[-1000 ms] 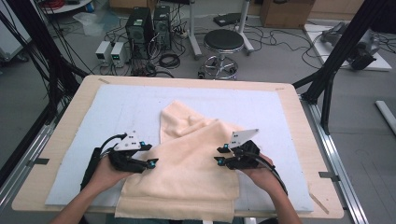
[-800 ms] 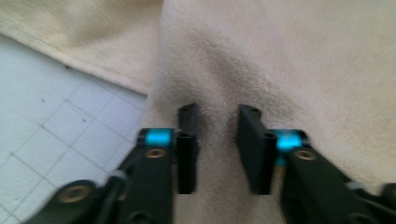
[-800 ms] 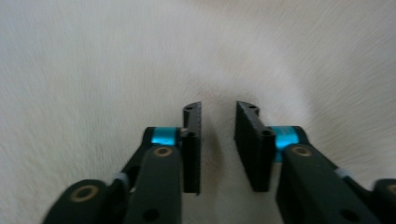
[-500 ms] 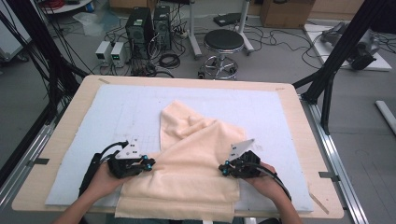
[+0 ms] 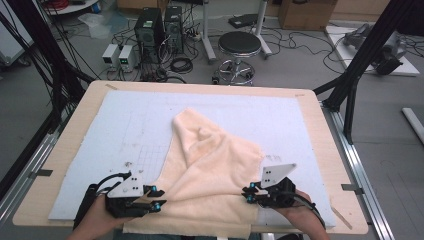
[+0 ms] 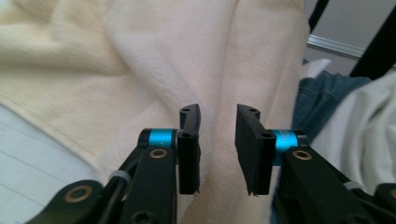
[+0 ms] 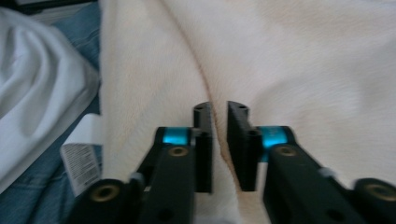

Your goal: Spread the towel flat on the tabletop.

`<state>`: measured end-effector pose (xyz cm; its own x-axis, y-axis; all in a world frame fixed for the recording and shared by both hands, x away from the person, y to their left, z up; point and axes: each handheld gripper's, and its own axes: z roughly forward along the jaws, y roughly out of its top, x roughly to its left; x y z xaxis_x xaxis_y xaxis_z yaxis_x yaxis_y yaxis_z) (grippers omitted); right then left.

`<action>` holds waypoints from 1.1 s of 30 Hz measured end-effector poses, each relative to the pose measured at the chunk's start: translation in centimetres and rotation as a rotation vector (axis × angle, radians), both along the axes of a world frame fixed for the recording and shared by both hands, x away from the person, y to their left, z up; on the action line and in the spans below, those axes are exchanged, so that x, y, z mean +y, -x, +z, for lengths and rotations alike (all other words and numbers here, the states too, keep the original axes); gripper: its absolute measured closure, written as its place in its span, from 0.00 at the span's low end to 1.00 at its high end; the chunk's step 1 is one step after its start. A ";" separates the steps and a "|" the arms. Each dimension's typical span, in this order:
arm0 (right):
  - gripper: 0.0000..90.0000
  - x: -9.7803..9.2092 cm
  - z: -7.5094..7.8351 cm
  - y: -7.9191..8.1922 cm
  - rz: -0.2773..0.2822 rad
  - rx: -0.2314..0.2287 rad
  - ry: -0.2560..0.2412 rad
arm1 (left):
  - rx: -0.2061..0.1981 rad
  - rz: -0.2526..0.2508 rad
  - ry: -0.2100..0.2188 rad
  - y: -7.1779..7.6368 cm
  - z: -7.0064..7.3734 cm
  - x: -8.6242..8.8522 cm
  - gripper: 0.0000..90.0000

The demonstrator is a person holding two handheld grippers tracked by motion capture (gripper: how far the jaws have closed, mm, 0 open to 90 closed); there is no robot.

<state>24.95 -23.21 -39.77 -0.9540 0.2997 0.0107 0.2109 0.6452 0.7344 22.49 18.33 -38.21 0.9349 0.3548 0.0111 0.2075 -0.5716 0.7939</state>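
A cream towel (image 5: pixel 215 160) lies rumpled on the pale blue mat (image 5: pixel 135 120), and its near part hangs over the table's front edge. My left gripper (image 5: pixel 160 198) sits at the towel's near-left edge. In the left gripper view, my left gripper (image 6: pixel 218 112) has its jaws apart, with a ridge of towel (image 6: pixel 93 70) running between them. My right gripper (image 5: pixel 245 192) is at the towel's near-right edge. In the right gripper view, my right gripper (image 7: pixel 219 107) has its jaws close together on a fold of towel (image 7: pixel 303 70).
The mat covers most of the wooden table (image 5: pixel 320 130). Beyond the far edge stand a stool (image 5: pixel 240 45) and computer boxes (image 5: pixel 160 25). Blue jeans (image 6: pixel 327 88) and a white shirt (image 7: pixel 37 79) show past the towel, and a white label (image 7: pixel 81 161) hangs at its edge.
Both grippers have moved toward the table's near edge along the towel. The towel's near part has drawn in slightly; its far tip has stayed put.
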 end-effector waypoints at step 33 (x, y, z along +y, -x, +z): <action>0.94 0.9 -2.4 -7.8 -0.210 -0.041 0.044 | 0.016 0.217 -0.133 -9.2 -4.1 0.5 0.96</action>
